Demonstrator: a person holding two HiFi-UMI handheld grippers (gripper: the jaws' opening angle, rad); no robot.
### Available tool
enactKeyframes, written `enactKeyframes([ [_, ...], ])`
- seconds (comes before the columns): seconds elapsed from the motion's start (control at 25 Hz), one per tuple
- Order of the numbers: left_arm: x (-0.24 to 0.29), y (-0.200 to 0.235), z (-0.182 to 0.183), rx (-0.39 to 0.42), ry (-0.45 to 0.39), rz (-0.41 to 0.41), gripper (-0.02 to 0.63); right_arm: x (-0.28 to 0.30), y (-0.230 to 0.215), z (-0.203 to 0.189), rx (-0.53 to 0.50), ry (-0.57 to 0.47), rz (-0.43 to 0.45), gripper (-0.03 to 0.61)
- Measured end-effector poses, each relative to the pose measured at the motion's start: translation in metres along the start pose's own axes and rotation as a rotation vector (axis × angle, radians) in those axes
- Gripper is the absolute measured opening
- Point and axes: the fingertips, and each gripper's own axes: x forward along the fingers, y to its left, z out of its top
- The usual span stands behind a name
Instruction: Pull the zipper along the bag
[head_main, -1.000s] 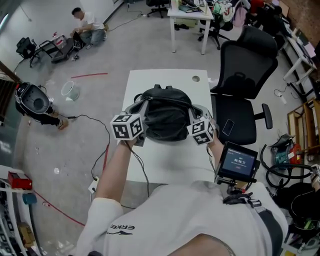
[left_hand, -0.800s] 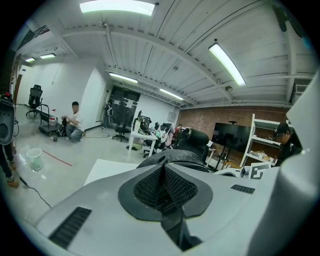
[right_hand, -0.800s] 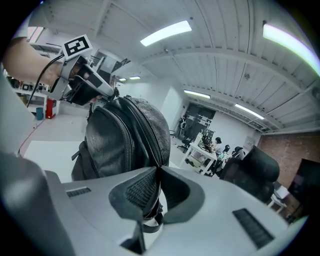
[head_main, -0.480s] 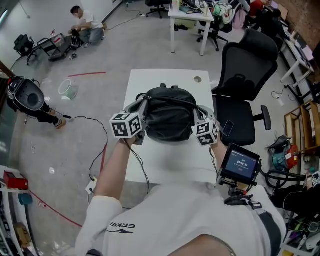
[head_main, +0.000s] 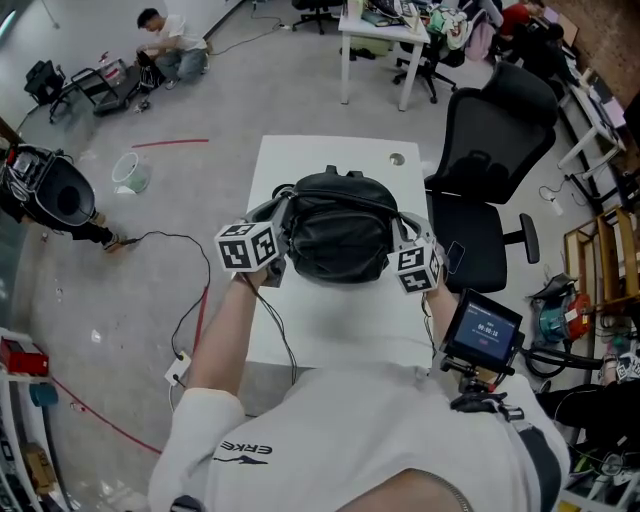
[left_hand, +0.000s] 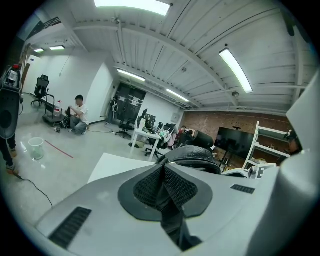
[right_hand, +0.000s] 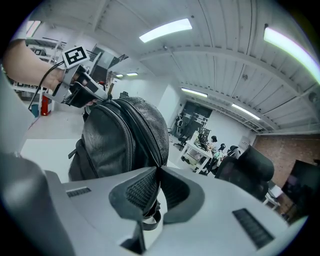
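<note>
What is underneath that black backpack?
A white table holds the backpack. The tabletop directly beneath it is covered, so anything lying there cannot be seen.

The bag (head_main: 335, 228) is a black, leather-look backpack that sits near the middle of the white table (head_main: 330, 335), with its rounded body domed upward and a small carry loop at its far edge. Two zipper (right_hand: 131, 142) tracks arch side by side over its curved side, and both look closed along the visible stretch
</note>
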Motion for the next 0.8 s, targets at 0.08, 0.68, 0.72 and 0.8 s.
enactKeyframes([
  [0.08, 0.000, 0.004, -0.001, -0.003, 0.002, 0.004, 0.015, 0.000, -0.001, -0.001, 0.000, 0.001, -0.002, 0.027],
  [0.68, 0.003, 0.030, -0.019, -0.046, 0.024, 0.031, 0.015, -0.003, -0.003, -0.003, -0.001, 0.010, -0.008, 0.026],
  [0.72, 0.003, 0.032, -0.020, -0.050, 0.025, 0.031, 0.016, -0.003, -0.002, -0.002, -0.003, 0.011, -0.008, 0.026],
  [0.8, 0.003, 0.035, -0.022, -0.057, 0.027, 0.033, 0.017, -0.004, -0.002, -0.002, -0.004, 0.012, -0.008, 0.025],
])
